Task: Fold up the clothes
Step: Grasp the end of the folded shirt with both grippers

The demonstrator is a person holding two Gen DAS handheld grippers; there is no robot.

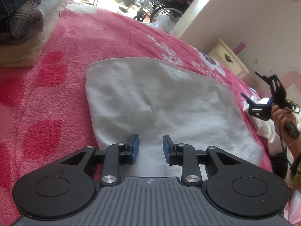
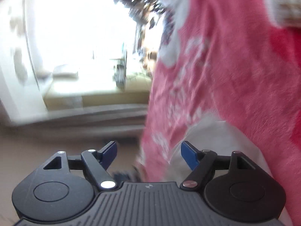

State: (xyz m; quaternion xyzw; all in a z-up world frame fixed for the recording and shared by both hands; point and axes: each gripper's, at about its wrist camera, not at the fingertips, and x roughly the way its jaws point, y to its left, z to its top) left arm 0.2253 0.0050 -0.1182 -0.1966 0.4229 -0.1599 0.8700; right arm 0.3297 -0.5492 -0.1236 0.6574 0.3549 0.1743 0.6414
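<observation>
A white folded garment (image 1: 160,101) lies flat on the pink bed blanket (image 1: 75,43). My left gripper (image 1: 151,147) is open and empty, low over the garment's near edge, its blue pads either side of a centre seam. My right gripper (image 2: 149,153) is open and empty; it also shows in the left wrist view (image 1: 250,94), held up in a hand off the garment's right side. The right wrist view is blurred and tilted; it shows the blanket (image 2: 225,66) and a corner of white cloth (image 2: 216,133).
A pile of folded clothes (image 1: 24,15) sits at the back left of the bed. A cream nightstand (image 1: 231,58) stands by the wall on the right. A wheelchair (image 1: 161,5) and clutter stand beyond the bed. More white cloth (image 1: 267,128) lies under the right hand.
</observation>
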